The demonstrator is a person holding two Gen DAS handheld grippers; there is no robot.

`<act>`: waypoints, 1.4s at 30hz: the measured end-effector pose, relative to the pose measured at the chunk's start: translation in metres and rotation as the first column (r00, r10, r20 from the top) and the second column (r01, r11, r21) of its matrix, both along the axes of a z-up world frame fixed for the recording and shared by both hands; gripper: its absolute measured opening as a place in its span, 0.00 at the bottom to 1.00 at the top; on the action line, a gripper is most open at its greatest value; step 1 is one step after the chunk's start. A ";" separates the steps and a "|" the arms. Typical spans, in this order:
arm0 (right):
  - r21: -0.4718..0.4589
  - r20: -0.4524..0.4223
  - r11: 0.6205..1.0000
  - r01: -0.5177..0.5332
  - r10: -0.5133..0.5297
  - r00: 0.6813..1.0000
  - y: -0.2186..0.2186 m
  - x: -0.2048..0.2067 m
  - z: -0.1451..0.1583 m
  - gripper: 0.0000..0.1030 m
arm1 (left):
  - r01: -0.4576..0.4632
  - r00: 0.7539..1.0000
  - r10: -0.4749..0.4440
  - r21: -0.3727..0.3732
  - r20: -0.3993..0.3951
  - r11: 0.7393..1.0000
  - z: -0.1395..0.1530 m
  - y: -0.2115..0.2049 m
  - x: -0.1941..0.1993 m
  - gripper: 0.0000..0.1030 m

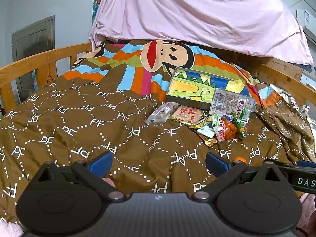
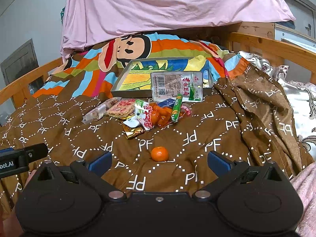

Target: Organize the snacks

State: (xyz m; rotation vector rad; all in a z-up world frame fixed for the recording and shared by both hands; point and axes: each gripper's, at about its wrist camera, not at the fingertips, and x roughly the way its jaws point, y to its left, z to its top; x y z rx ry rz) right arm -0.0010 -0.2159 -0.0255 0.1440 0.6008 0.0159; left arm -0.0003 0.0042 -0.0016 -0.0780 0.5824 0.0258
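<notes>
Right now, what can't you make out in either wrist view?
- Tangerine: left wrist view shows only a sliver, behind that gripper's right finger.
- Tray: the white packet leaning on the front wall hides part of the floor in both views.
- Gold packet: mostly buried under the snack pile; label unreadable.
- Small print on packets: too small.

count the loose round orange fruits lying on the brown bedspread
1. A small round orange mandarin sits alone on the brown patterned bedspread, just ahead of the open right gripper, nearer than the snack pile. More could be hidden under the packets.
</notes>
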 end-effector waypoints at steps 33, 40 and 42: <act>-0.001 -0.004 1.000 -0.001 0.001 1.000 0.000 0.002 -0.002 0.99 | -0.003 1.000 0.003 0.002 0.001 1.000 0.001 -0.001 0.000 1.00; 0.000 -0.005 1.000 -0.002 0.002 1.000 0.001 0.002 -0.003 0.99 | -0.001 1.000 0.001 0.001 -0.001 1.000 0.003 -0.003 0.000 1.00; 0.000 -0.006 1.000 -0.002 0.002 1.000 0.001 0.002 -0.003 0.99 | -0.001 1.000 0.001 0.001 -0.001 1.000 0.003 -0.003 0.000 1.00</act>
